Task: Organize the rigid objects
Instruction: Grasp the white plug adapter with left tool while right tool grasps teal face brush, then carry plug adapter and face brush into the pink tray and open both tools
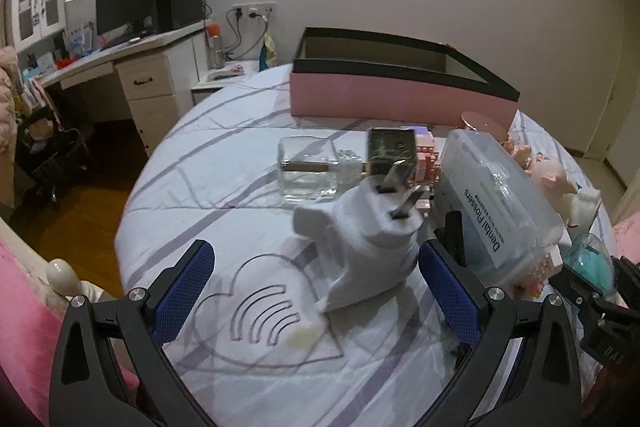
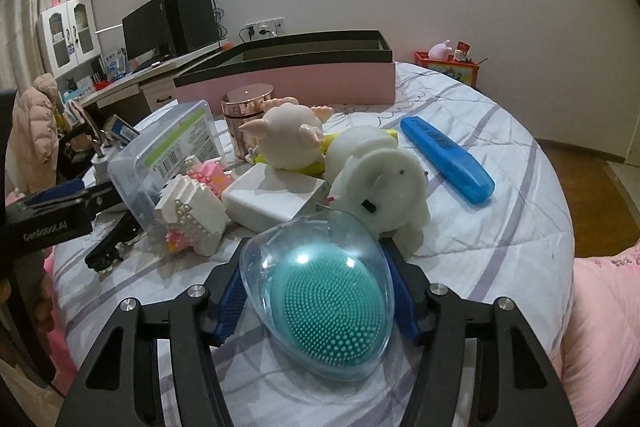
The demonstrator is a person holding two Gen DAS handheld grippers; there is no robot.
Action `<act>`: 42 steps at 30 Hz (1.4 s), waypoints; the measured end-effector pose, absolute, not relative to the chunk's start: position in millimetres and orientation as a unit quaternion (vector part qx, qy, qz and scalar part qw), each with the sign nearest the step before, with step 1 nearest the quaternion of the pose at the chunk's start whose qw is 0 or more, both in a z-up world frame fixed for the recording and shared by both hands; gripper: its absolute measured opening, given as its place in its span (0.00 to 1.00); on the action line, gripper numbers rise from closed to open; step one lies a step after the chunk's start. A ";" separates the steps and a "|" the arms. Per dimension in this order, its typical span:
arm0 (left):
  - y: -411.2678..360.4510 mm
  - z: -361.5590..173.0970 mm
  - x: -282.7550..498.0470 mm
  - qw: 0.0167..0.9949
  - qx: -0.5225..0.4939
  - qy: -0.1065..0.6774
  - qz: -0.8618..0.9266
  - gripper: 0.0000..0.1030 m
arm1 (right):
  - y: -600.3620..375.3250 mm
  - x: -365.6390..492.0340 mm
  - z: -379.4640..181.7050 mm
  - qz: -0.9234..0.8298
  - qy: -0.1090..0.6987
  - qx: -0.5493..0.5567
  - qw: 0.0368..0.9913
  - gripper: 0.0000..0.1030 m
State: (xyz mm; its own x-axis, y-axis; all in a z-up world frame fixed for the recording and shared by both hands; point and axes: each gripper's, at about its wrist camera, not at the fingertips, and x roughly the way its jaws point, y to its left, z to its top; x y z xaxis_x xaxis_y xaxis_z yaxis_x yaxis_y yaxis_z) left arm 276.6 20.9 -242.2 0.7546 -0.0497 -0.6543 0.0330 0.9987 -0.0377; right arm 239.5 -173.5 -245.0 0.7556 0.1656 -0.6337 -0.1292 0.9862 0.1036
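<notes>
A white plug adapter (image 1: 360, 243) with metal prongs lies on the quilt between the fingers of my left gripper (image 1: 316, 287), which is open; neither blue pad presses on it. In the right wrist view my right gripper (image 2: 316, 267) has its blue pads (image 2: 230, 303) against both sides of a clear egg-shaped case holding a teal bristle brush (image 2: 332, 303). That case (image 1: 592, 263) and the right gripper (image 1: 600, 303) also show at the right edge of the left wrist view. A pink box with a black rim (image 1: 400, 95) (image 2: 288, 79) stands open at the back.
On the round quilted table (image 1: 240, 211) lie a glass bottle (image 1: 308, 171), a dental flossers box (image 1: 496, 199), a white elephant toy (image 2: 384, 187), a pig toy (image 2: 288, 139), a blue case (image 2: 448, 159), a white charger block (image 2: 272, 199), a brick house (image 2: 192, 215) and a rose-gold jar (image 2: 246, 111).
</notes>
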 end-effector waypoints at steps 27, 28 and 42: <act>26.3 -233.5 267.8 0.934 -0.035 0.354 -0.043 0.53 | -173.4 242.1 -243.5 0.080 0.333 0.028 0.939 0.56; 25.1 -231.2 266.4 0.935 -0.033 0.351 -0.043 0.53 | -173.5 241.6 -243.0 0.084 0.333 0.029 0.939 0.56; 16.7 -210.8 244.9 0.943 -0.023 0.325 -0.063 0.53 | -174.7 226.3 -219.5 0.084 0.304 0.030 0.948 0.56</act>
